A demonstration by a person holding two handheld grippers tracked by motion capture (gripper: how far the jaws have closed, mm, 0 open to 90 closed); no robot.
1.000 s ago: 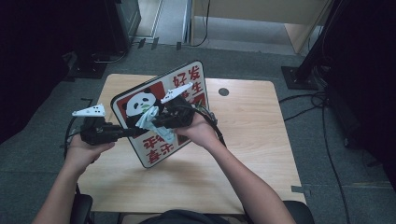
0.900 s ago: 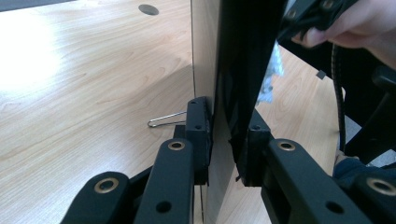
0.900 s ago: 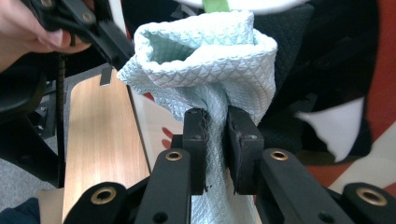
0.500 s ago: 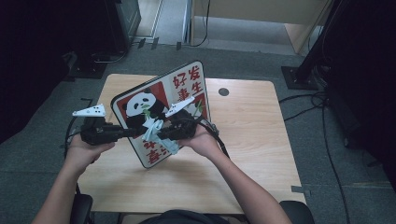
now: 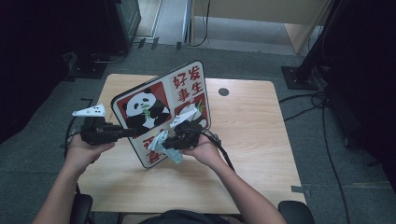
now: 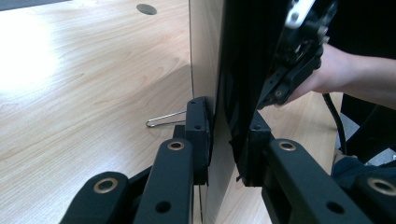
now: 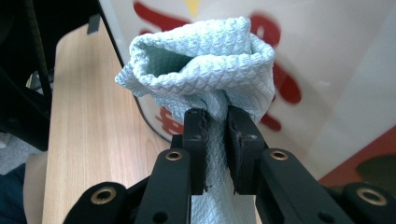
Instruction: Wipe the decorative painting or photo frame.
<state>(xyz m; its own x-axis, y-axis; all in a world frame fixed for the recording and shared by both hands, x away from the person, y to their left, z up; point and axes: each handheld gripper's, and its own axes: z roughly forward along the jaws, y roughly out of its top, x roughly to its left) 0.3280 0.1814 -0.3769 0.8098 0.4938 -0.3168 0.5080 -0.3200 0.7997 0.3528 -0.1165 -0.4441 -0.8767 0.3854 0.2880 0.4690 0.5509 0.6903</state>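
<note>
A panda sign board (image 5: 161, 107) with red characters stands tilted on the wooden table (image 5: 252, 140). My left gripper (image 5: 133, 133) is shut on the board's left edge; in the left gripper view its jaws pinch the dark panel (image 6: 243, 70) from both sides. My right gripper (image 5: 166, 142) is shut on a light blue waffle cloth (image 5: 161, 148) and holds it against the lower part of the board's face. In the right gripper view the bunched cloth (image 7: 201, 65) bulges above the jaws, right in front of the glossy board (image 7: 327, 70).
A thin wire stand (image 6: 161, 120) sticks out behind the board onto the tabletop. A round cable hole (image 5: 223, 92) sits near the table's far edge. Cables (image 5: 322, 107) lie on the floor at the right, with dark equipment beyond.
My right gripper has slid the cloth down the board's face, from the middle toward its lower edge. The left gripper and the board have stayed put.
</note>
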